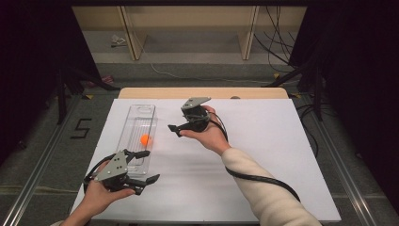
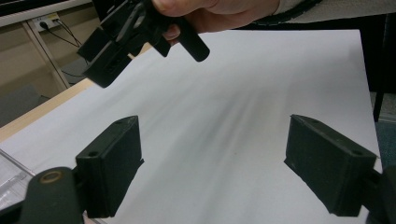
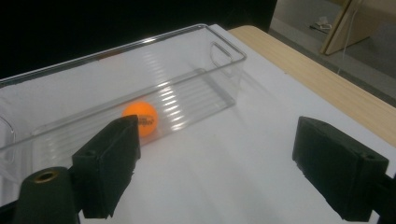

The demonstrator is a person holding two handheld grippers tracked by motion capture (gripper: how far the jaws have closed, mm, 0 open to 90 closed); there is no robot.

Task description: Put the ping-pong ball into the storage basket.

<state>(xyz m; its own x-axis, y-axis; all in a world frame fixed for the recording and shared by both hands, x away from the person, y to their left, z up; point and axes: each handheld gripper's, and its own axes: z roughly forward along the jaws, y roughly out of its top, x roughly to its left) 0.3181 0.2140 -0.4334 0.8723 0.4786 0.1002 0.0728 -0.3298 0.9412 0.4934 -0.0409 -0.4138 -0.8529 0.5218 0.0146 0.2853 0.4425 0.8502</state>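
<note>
My table [image 1: 263,155] carries a white sheet; grey floor and pale wooden shelving [image 1: 188,28] lie at 12 o'clock. The orange ball [image 1: 146,139] sits inside the clear bin [image 1: 136,113]. My left tool [image 1: 143,165] and right tool [image 1: 174,130] are both spread, holding nothing.

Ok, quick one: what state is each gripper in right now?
Left gripper: open, jaws wide apart, holding nothing.
Right gripper: open, holding nothing, beside the clear bin with the orange ball in it.
</note>
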